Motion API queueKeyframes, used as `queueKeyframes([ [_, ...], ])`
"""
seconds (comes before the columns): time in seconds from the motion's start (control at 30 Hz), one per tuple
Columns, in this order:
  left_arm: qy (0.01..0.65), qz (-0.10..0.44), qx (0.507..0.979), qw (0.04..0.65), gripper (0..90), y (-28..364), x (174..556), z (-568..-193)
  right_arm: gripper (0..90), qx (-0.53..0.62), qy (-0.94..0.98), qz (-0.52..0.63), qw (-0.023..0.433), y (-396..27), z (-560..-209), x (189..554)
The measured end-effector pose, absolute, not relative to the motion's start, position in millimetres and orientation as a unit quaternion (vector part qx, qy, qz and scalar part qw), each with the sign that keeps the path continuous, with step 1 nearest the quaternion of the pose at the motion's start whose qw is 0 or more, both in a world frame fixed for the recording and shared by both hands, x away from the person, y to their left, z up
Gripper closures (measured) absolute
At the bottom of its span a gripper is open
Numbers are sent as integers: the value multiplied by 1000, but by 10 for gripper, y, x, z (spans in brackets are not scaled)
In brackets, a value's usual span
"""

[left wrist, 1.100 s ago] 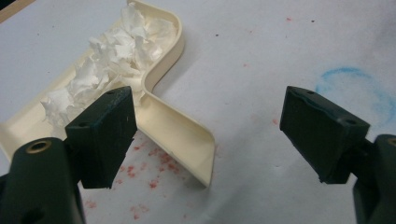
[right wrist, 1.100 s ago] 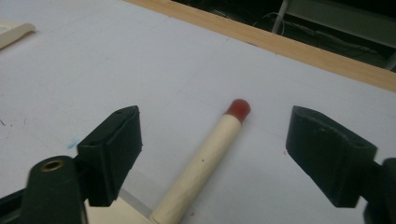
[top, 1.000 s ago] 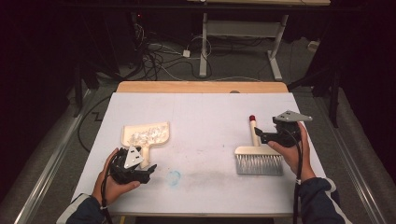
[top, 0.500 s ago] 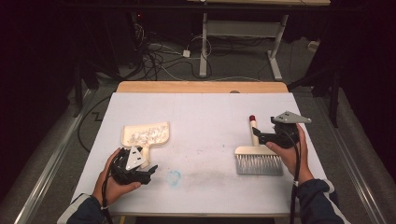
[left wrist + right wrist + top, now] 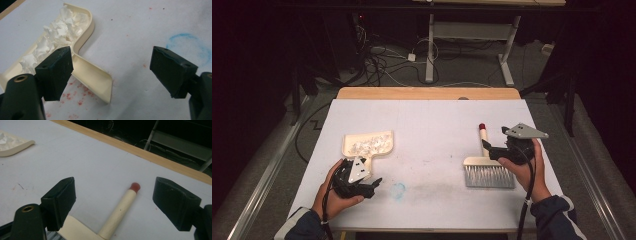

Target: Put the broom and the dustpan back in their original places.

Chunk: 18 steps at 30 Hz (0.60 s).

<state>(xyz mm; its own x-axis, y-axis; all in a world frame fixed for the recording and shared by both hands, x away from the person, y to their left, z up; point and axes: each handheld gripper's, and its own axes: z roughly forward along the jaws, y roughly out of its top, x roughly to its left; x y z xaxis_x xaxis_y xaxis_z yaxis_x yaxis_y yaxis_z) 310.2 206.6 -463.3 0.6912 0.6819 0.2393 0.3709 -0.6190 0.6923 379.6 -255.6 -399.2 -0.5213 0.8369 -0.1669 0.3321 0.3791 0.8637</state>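
Blue ring stain [image 5: 398,190] — floor cables [image 5: 377,60]

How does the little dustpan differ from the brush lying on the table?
The dustpan holds white paper scraps; the brush carries none. The dustpan has a short flat handle, the brush a long round one with a red tip. The dustpan lies on the table's left, the brush on its right. Both are cream-coloured.

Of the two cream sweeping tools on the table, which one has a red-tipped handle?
The hand brush by the right tool; its handle ends in a red cap. The dustpan has a plain cream handle.
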Motion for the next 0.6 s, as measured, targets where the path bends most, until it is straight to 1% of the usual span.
queueKeyframes([
  [0.07,302,249,865,315,181,2063,3095,-4629,195,374,774,408,307,-2549,-4002,3766],
  [0.27,300,248,865,317,182,2063,3084,-4624,200,363,777,400,321,-2538,-4009,3672],
  [0.6,300,257,863,314,181,2074,3077,-4608,203,344,779,414,322,-2549,-4011,3522],
])
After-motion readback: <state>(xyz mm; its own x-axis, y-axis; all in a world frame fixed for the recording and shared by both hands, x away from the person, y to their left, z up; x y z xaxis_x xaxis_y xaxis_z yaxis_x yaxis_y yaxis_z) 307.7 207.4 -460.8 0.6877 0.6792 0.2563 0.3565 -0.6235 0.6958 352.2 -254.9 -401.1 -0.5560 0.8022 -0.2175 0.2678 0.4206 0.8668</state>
